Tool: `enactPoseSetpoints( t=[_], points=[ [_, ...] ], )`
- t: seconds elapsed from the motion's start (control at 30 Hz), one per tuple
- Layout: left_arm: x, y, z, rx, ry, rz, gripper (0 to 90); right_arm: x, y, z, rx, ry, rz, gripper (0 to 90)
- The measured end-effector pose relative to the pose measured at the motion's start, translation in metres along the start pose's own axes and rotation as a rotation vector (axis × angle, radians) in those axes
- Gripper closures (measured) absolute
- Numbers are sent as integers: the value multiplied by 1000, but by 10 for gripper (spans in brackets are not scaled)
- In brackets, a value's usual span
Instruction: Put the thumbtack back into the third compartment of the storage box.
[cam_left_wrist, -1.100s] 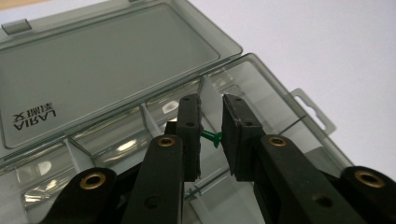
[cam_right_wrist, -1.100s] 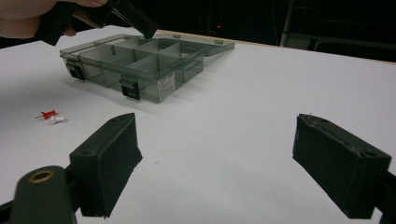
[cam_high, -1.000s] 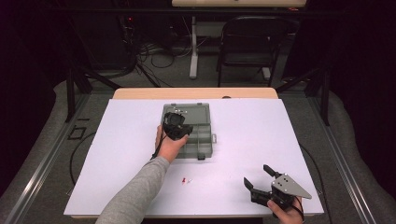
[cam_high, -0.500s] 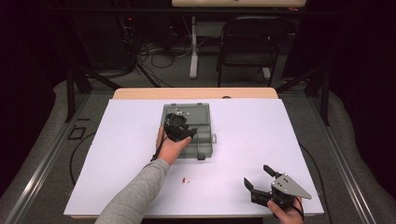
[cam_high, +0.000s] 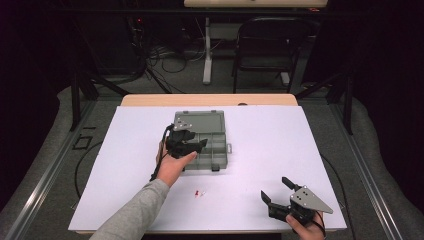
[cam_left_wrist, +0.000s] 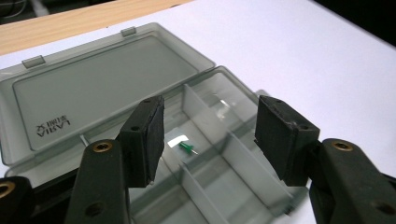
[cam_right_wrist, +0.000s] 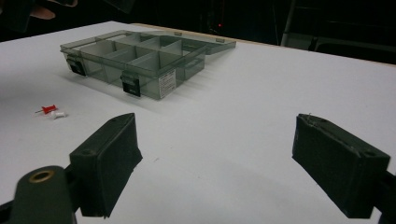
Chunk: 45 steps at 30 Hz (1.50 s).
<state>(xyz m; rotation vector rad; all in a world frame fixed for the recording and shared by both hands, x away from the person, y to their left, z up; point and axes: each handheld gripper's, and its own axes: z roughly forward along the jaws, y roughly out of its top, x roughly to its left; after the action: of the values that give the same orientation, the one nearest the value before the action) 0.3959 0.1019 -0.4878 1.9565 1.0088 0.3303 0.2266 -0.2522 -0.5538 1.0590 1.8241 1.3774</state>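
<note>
A grey see-through compartment box (cam_high: 200, 121) lies open mid-table, its lid folded back flat. My left gripper (cam_high: 198, 145) hovers over the box's near left compartments. In the left gripper view its jaws (cam_left_wrist: 210, 135) stand apart, having just been opening, with nothing gripped between them. Below the gap, a green pushpin (cam_left_wrist: 187, 148) lies in one compartment of the box (cam_left_wrist: 93, 88). A red pushpin (cam_high: 196, 193) and a white pushpin (cam_high: 203, 192) lie together on the white table in front of the box. My right gripper (cam_high: 275, 188) rests open at the near right edge, empty.
The white sheet (cam_high: 300, 145) covers the table, with a wooden strip along the far edge. From the right gripper view (cam_right_wrist: 215, 158), the box (cam_right_wrist: 140, 65) stands ahead to the left, and the red pin (cam_right_wrist: 46, 109) and white pin (cam_right_wrist: 58, 114) lie at left. A chair and cables sit beyond the table.
The left gripper's jaws have spread apart and the hand has drawn back slightly toward the near side of the box. The right gripper has stayed put.
</note>
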Motion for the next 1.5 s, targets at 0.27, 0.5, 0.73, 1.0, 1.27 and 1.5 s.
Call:
enactPoseSetpoints(
  t=[0.27,0.5,0.73,1.0,1.27,1.5],
  points=[
    [-13,-28,-26,-28,-53,31,424,1,0,0,2,0,-5,142],
    [-27,-62,-46,-31,-78,98,425,0,-1,0,5,-1,-2,142],
    [-28,-88,-61,-16,-97,88,431,1,-1,1,7,-3,-5,142],
    [-29,-116,-62,33,-128,65,489,1,-1,1,9,-3,-6,142],
    [-37,-122,-48,81,-149,49,574,0,-1,1,10,-1,-10,142],
    [-39,-127,-42,120,-139,30,646,1,-1,0,13,0,-10,142]
  ],
)
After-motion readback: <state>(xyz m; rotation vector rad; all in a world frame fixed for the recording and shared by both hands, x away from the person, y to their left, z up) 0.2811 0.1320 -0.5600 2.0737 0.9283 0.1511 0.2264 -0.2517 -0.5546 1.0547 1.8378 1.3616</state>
